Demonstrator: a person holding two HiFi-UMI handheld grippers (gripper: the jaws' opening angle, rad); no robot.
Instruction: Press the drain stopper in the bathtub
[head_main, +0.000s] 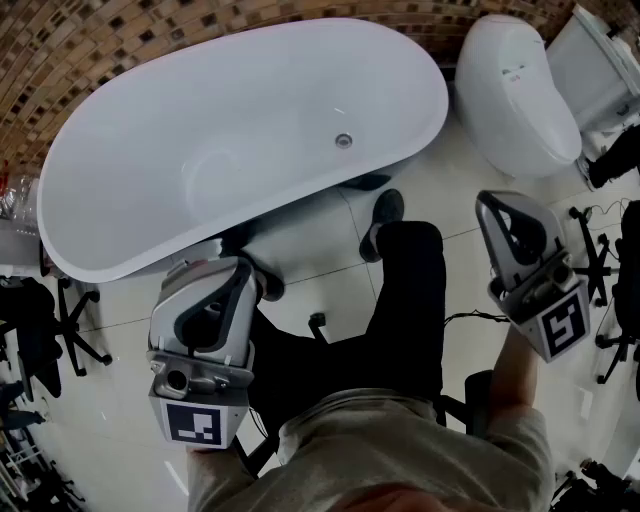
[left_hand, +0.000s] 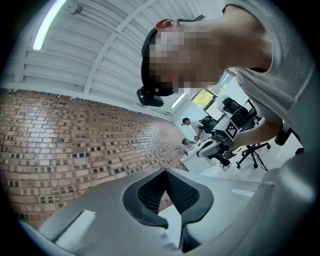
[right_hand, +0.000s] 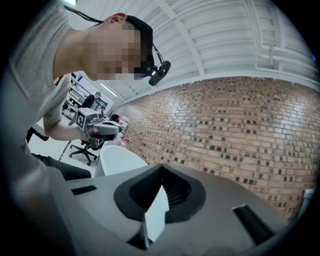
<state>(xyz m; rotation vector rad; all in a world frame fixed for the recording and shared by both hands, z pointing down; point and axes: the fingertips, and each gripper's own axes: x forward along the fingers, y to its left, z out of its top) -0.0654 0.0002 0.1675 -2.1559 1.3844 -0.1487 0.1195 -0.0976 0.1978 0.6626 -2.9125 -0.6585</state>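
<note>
Glossy white floor tiles (head_main: 330, 262) meet a curved wall of brown and tan mosaic brick (head_main: 100, 40), and a white oval freestanding bathtub (head_main: 120, 250) stands against that wall, running slantwise across the head view. The tub's smooth basin holds a single fitting, the small round metallic drain stopper (head_main: 344, 140), which sits on the tub floor toward the right-hand end, near the middle of the basin's width. It shows as a grey disc with a darker ring around it; whether it is up or down cannot be told. Right of the tub stands a white oval toilet with its lid closed (head_main: 515, 90). The person's legs in black trousers (head_main: 405, 300) stand on the tiles just in front of the tub. Both tools are held outside the tub, well apart from the stopper. The grey left gripper (head_main: 246, 272) points up at the tub's near outer wall, and its own view shows the dark ribbed jaws clenched tip to tip with nothing between them. The grey right gripper (head_main: 492, 203) hangs over the tiles to the right of the trousers, below the toilet; its own view shows its jaws likewise pressed together and empty. Black office chairs (head_main: 75, 335) stand at the edges of the floor.
</note>
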